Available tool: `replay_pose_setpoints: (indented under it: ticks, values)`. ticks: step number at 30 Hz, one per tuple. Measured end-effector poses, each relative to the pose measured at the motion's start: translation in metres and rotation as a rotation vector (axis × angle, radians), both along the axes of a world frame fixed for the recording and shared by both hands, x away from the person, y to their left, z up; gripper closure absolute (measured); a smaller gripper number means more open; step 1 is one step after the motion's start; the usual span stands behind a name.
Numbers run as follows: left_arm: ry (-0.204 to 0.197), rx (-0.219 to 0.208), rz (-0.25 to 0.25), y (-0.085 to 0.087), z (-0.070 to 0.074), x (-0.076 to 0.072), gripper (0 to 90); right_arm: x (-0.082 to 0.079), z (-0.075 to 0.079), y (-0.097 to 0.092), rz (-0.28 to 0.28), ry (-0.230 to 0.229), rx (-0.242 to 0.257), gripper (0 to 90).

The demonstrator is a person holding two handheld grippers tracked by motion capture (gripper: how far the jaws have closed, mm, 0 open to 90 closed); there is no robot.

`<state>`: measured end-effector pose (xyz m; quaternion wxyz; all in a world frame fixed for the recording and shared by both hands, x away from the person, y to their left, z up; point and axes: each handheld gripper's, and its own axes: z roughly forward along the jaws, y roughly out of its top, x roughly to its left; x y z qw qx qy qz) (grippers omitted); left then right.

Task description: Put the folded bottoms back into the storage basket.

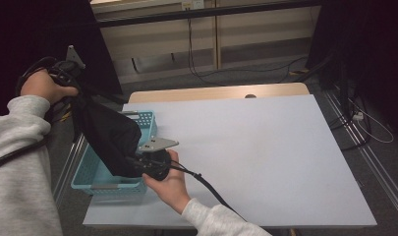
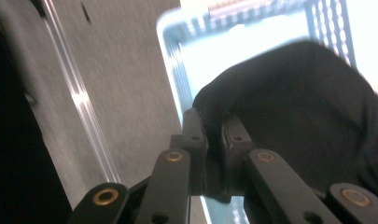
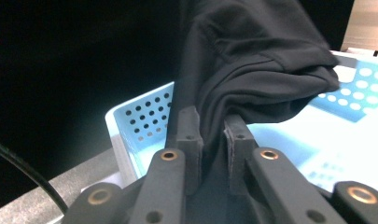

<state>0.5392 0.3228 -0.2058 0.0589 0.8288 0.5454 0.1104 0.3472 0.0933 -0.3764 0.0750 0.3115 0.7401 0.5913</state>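
My right gripper (image 1: 146, 158) is down low by me, pinching the bottom of the black cloth (image 1: 108, 135). Farther up, my left gripper (image 1: 71, 81) pinches the top, so it hangs over the blue basket (image 1: 96, 183), prob. to drop in.

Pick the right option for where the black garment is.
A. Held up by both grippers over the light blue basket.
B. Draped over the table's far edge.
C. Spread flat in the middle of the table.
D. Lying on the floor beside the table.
A: the black garment hangs between the left gripper and the right gripper, each clamped on a fold, above the light blue perforated basket.
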Motion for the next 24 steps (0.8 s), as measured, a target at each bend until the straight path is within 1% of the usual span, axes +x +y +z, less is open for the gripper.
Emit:
replay_pose_setpoints:
  ticks: [1,2,3,4,6,7,8,9,10,11,13,14,15,17,18,20,23,24]
  values:
    - [-0.047,-0.003,-0.019,-0.002,-0.007,0.002,77.9,0.000,0.001,0.005,-0.004,0.003,-0.026,63.9]
    - [-0.091,0.004,-0.045,-0.004,-0.014,0.003,67.1,-0.002,0.003,0.007,-0.009,-0.009,-0.044,60.5]
    - [-0.110,0.002,-0.053,-0.005,-0.020,0.004,56.9,-0.003,0.005,0.006,0.000,-0.016,-0.042,60.8]
    - [-0.103,-0.008,-0.054,-0.006,-0.026,0.004,56.4,-0.004,0.007,0.002,0.003,-0.030,-0.040,60.5]
    - [-0.098,-0.035,-0.051,-0.006,-0.036,0.004,51.4,-0.004,0.010,-0.008,-0.018,-0.067,-0.062,57.6]
    - [-0.096,-0.036,-0.054,-0.006,-0.039,0.003,49.4,-0.003,0.011,-0.014,-0.019,-0.060,-0.065,55.2]
    - [-0.087,-0.049,-0.047,-0.005,-0.042,0.003,48.2,-0.002,0.012,-0.020,-0.026,-0.054,-0.074,53.3]
    - [-0.086,-0.069,-0.044,-0.005,-0.044,0.002,46.7,-0.001,0.012,-0.026,-0.034,-0.057,-0.091,52.0]
    - [-0.097,-0.076,-0.042,-0.005,-0.046,0.001,44.0,0.000,0.013,-0.032,-0.043,-0.061,-0.099,50.7]
    - [-0.087,-0.086,-0.048,-0.004,-0.048,0.000,42.6,0.001,0.013,-0.038,-0.049,-0.064,-0.101,48.8]
    - [-0.089,-0.110,-0.045,-0.005,-0.051,-0.003,41.8,0.002,0.014,-0.048,-0.055,-0.066,-0.106,44.7]
    - [-0.095,-0.113,-0.052,-0.006,-0.052,-0.004,40.4,0.003,0.015,-0.053,-0.060,-0.072,-0.109,42.8]
    - [-0.093,-0.125,-0.053,-0.007,-0.054,-0.006,38.6,0.003,0.015,-0.058,-0.066,-0.075,-0.116,41.0]
    - [-0.085,-0.145,-0.066,-0.009,-0.058,-0.009,37.9,0.004,0.014,-0.067,-0.072,-0.065,-0.115,38.4]
    - [-0.084,-0.154,-0.068,-0.010,-0.062,-0.010,37.4,0.005,0.013,-0.071,-0.075,-0.062,-0.119,36.6]
    - [-0.082,-0.157,-0.080,-0.012,-0.068,-0.013,36.2,0.006,0.011,-0.080,-0.081,-0.060,-0.128,32.5]
    - [-0.087,-0.190,-0.096,-0.012,-0.082,-0.018,35.6,0.006,0.007,-0.094,-0.084,-0.064,-0.139,28.3]
    - [-0.097,-0.200,-0.094,-0.012,-0.087,-0.019,35.7,0.006,0.006,-0.098,-0.081,-0.061,-0.133,27.2]
